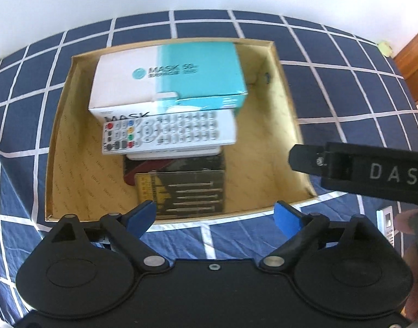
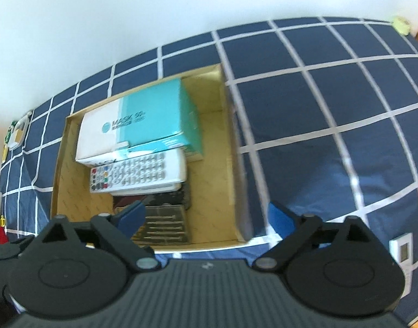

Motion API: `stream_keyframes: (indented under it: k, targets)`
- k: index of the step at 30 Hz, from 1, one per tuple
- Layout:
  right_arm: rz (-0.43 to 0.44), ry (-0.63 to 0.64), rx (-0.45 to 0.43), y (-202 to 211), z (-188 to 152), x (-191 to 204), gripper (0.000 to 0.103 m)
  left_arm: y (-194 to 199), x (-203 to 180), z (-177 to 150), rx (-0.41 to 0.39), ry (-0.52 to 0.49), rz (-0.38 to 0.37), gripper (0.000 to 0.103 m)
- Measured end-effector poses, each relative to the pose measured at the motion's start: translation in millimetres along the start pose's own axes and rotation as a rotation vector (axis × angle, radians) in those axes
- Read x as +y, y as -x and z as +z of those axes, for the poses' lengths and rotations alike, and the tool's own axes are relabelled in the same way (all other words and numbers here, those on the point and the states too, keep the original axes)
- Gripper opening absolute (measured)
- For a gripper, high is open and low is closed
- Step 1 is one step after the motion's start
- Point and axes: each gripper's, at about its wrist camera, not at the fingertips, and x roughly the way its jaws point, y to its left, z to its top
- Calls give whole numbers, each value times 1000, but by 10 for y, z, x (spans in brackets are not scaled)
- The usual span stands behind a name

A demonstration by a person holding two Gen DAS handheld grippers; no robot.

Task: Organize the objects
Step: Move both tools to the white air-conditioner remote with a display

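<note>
An open cardboard box (image 1: 285, 104) (image 2: 230, 164) sits on a navy checked cloth. Inside lie a white and teal mask box (image 1: 165, 76) (image 2: 135, 125), a white remote (image 1: 168, 132) (image 2: 138, 173) leaning on it, and a screwdriver set case (image 1: 181, 191) (image 2: 162, 224) at the near end. My left gripper (image 1: 213, 216) is open and empty above the box's near edge. My right gripper (image 2: 206, 218) is open and empty, also at the near edge. Its black body (image 1: 373, 172) shows at the right in the left wrist view.
A white device with a screen (image 2: 404, 251) (image 1: 386, 224) lies on the cloth at the right. A pale green object (image 1: 385, 48) (image 2: 401, 24) sits at the far right corner. Small items (image 2: 17, 134) lie at the left edge. A white wall is behind.
</note>
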Motion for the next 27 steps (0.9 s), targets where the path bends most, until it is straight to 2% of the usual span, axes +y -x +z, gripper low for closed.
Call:
stream_keyframes:
  k: [3, 12, 27]
  targets:
    - [-9, -2, -17, 132, -11, -159, 103, 62, -163, -22, -20, -14, 6, 102]
    - [-32, -59, -51, 439, -117, -793, 103, 111, -757, -92, -34, -61, 29, 103]
    - [-99, -230, -88, 782, -479, -2050, 103, -88, -1863, -254, -25, -193, -13, 103]
